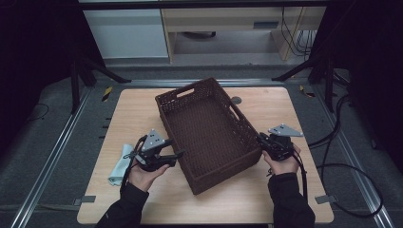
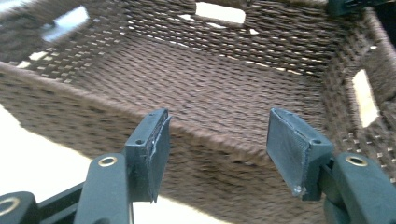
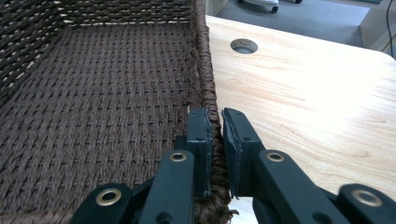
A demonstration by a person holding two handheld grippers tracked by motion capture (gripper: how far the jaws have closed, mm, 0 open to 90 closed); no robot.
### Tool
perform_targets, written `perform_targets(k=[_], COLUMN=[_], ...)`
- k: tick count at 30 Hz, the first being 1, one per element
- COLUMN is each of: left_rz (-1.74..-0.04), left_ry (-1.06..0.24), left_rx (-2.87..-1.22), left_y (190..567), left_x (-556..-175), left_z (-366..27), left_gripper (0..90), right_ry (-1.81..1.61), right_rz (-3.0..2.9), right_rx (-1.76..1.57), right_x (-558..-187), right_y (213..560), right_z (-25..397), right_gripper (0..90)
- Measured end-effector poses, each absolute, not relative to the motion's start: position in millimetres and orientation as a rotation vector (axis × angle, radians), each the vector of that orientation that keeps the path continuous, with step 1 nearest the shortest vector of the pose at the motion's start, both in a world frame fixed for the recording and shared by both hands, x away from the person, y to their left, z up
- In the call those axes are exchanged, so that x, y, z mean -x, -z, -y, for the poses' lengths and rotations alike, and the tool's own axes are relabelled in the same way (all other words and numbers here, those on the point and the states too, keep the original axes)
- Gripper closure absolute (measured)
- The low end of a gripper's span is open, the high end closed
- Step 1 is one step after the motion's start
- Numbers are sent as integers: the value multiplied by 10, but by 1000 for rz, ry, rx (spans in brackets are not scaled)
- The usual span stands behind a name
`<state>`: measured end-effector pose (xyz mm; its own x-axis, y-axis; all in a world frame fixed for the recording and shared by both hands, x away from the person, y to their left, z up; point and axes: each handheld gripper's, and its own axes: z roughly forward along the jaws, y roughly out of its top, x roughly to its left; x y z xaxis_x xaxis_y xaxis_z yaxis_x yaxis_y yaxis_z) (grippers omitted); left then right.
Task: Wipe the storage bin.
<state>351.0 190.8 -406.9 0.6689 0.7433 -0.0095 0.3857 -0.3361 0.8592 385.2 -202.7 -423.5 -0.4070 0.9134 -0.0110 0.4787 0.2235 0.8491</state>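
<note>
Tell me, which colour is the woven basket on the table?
The basket is dark brown all over, woven in tight rows. The right gripper view shows this best.

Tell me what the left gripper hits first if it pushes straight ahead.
Most likely the near long wall of the woven basket: the left gripper, jaws open, points at that wall's rim, with a small gap seemingly left.

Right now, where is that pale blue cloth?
In the high view the cloth lies on the table's left edge, just left of the left gripper, apart from the basket.
</note>
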Motion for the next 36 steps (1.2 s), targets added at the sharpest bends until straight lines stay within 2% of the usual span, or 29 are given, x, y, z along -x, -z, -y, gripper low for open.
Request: perform_targets(k=[10,11,18,19,24,27,36], left_rz=[-939,-947,-994,-1018,-1044,-1035,-1009], left_ry=[-570,-577,-584,-591,-584,-630,-634], left_rx=[-1909,-1908,-1910,-1918,-1910,-1914,-1937], left_y=[4028,4034,4137,4161,4182,4193,4215], left_x=[-3526,-3528,-3567,-3585,-3599,-3579,-3564], left_z=[-2151,-2166,-2281,-2322,-2402,-2429,-2435], left_gripper=[354,308,248,244,239,263,333], right_ry=[-1069,-1077,-1067,-1101,-1147,-1181,-1228], right_rz=[-1943,-1934,-1923,-1916,-1905,-1884,-1912], right_rx=[-1297,-1306,-1318,-1327,-1331,-1335,-1336], right_x=[-3994,-4021,-4028,-3986,-3810,-3673,-3415], right_y=[4252,4260,4234,4203,4160,4137,4158], right_z=[2045,2057,2054,2074,2133,2179,2083], right_gripper=[783,776,741,650,479,377,328])
